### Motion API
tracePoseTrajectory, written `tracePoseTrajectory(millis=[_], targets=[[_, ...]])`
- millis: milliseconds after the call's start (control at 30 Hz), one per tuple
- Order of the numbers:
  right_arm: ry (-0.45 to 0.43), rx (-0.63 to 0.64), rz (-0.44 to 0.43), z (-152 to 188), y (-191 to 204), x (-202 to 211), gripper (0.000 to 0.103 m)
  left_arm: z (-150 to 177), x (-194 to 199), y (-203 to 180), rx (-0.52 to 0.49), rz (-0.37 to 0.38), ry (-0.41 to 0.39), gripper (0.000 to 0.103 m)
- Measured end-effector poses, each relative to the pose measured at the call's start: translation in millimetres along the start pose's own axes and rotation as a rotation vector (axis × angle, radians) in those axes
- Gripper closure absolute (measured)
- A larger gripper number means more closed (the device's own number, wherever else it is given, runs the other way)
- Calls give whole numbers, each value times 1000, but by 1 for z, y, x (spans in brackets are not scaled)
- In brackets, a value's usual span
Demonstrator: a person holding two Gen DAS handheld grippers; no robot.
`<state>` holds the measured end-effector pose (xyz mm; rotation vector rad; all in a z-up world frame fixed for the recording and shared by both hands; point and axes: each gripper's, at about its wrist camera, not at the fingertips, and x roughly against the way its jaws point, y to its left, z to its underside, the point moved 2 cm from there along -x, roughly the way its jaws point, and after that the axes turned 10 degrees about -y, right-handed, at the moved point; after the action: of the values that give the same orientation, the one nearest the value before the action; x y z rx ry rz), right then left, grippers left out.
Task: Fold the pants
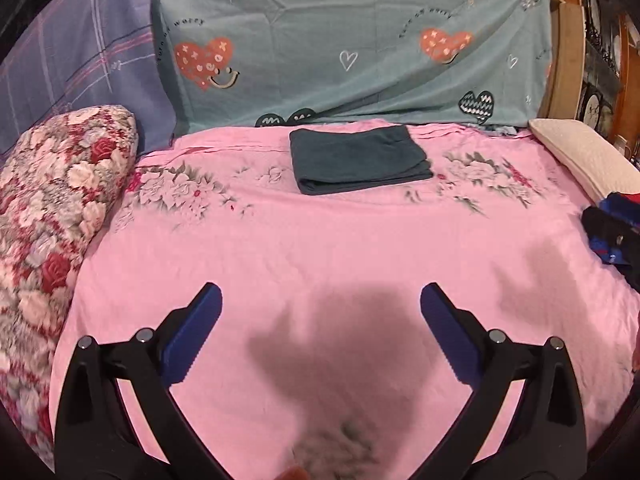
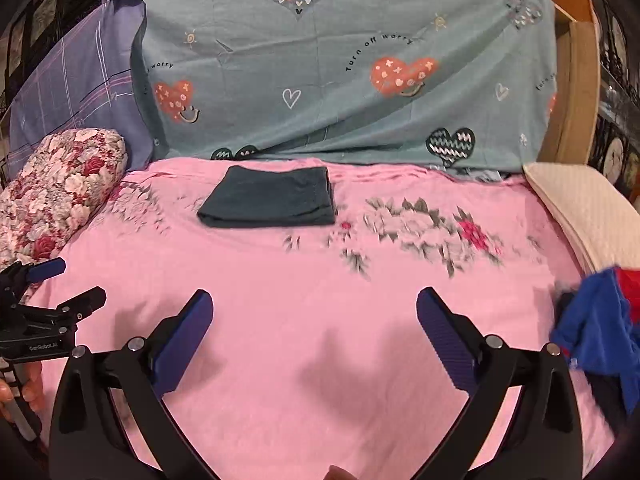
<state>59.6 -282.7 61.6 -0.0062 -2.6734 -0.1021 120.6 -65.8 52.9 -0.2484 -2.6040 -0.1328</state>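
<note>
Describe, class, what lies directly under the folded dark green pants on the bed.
The folded pants rest on the pink floral bedsheet, near its far edge below the teal heart-print cloth. The sheet's patch beneath them is covered, so any pattern or object there cannot be seen.

The folded pants (image 1: 360, 160) far ahead of the tongs are dark teal. The bed sheet (image 1: 320, 248) under them is pink with pale flowers. The left tongs (image 1: 320, 300) and right tongs (image 2: 314, 304) are black with blue pads. Past the pants hangs a blue-green cloth (image 1: 340, 40) with orange hearts. Left of the tongs lies a red-and-white rose quilt (image 1: 52, 200).
</note>
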Motion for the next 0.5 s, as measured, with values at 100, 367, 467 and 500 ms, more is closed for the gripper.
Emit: tracePoseTrajectory(millis=[100,367,467,500], targets=[[-9,-28,-1,24,5,28,1,15,35,-5,18,-39,-34,2],[-31,5,39,59,11,61,1,54,68,-1,67,-79,6,2],[-35,7,40,60,11,67,1,56,73,3,86,-81,2,2],[-38,9,43,60,11,69,1,56,73,4,92,-82,3,2]])
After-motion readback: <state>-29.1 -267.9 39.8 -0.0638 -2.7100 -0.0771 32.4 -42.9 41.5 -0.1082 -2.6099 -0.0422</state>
